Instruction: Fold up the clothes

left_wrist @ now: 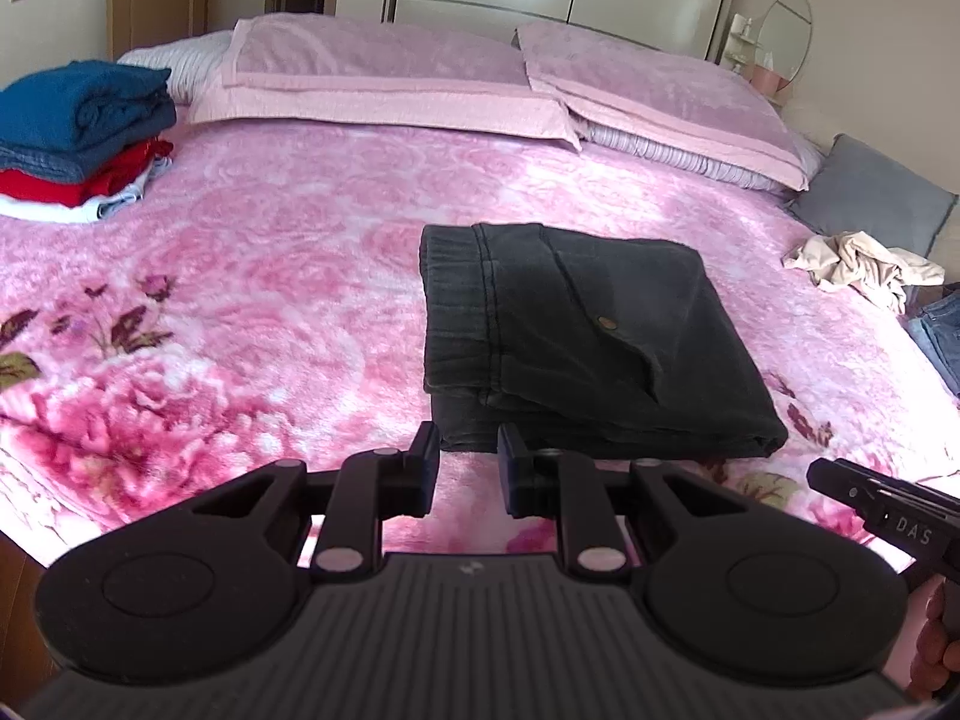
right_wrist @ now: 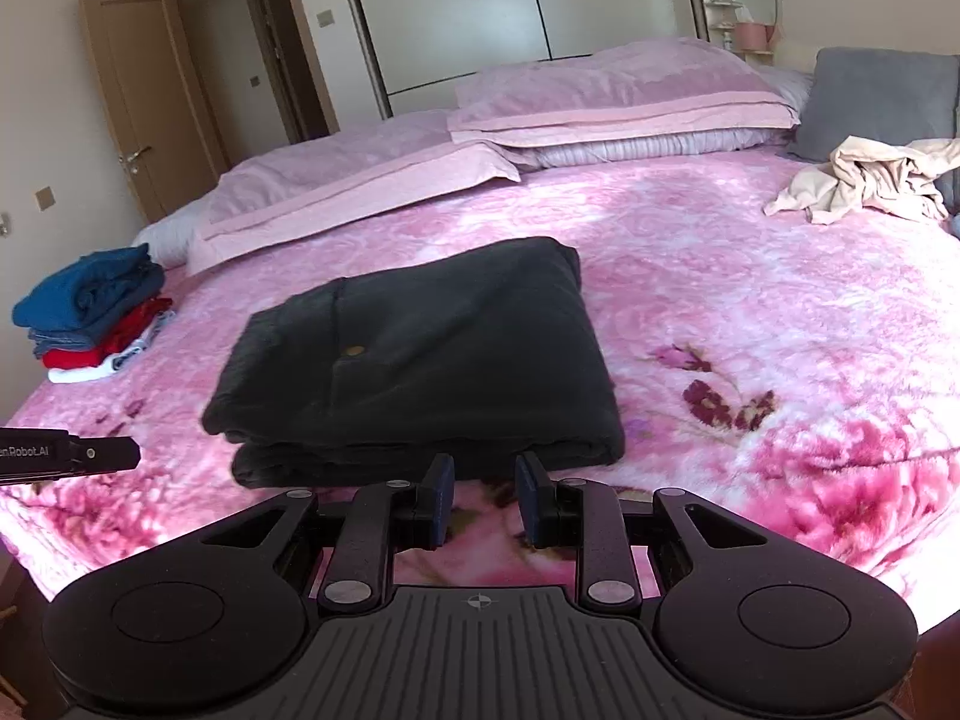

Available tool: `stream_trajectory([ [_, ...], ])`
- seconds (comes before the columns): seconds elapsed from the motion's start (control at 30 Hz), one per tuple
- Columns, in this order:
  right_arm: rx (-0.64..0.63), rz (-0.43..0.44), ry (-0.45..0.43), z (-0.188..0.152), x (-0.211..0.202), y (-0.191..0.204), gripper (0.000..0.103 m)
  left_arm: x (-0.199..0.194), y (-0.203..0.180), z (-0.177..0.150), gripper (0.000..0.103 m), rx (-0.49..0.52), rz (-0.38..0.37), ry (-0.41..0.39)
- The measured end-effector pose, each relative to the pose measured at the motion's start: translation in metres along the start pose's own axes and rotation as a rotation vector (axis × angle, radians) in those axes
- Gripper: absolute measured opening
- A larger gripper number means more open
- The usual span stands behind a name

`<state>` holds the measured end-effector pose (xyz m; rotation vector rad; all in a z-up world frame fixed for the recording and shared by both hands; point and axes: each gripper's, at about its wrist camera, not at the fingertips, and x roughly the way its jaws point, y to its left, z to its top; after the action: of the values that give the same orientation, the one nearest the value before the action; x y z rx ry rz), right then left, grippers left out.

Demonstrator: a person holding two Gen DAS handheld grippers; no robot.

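The dark trousers (left_wrist: 576, 324) lie folded mid-bed (left_wrist: 270, 252) in a thick, soft, floppy wad — best pinched at the near edge, through all layers. Left gripper (left_wrist: 467, 455) and right gripper (right_wrist: 483, 483) hover there, jaws apart, empty.

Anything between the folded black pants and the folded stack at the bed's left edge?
Nothing visible. Between the black pants and the stack lies only bare pink blanket. The crumpled beige garment sits on the opposite side. Both grippers, left and right, are open, just short of the pants' near edge.
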<state>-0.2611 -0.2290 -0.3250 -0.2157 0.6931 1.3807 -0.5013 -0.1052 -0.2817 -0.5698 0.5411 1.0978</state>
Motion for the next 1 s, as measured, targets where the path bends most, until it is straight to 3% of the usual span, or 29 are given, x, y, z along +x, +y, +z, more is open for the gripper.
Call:
stream_trajectory([
  [0.3,0.042,0.072,-0.038,0.017,0.024,0.011,0.026,0.012,0.015,0.006,0.017,-0.025,-0.06,-0.001],
  [0.5,0.06,0.134,-0.077,0.035,0.067,0.021,0.013,0.048,0.03,0.022,0.016,-0.058,-0.065,0.004],
  [0.6,0.081,0.171,-0.052,0.033,0.102,0.025,0.008,0.07,0.036,0.03,0.016,-0.062,-0.063,0.016],
  [0.67,0.075,0.189,0.038,0.024,0.129,0.027,0.006,0.085,0.038,0.034,0.016,-0.057,-0.067,0.026],
  [0.7,0.056,0.185,0.042,0.017,0.136,0.029,0.005,0.091,0.039,0.036,0.016,-0.055,-0.068,0.031],
  [0.8,0.016,0.194,0.04,0.015,0.137,0.029,0.005,0.107,0.042,0.041,0.016,-0.057,-0.083,0.026],
  [1.0,0.078,0.272,0.043,0.027,0.135,0.017,0.006,0.138,0.053,0.055,0.016,-0.051,-0.122,0.026],
])
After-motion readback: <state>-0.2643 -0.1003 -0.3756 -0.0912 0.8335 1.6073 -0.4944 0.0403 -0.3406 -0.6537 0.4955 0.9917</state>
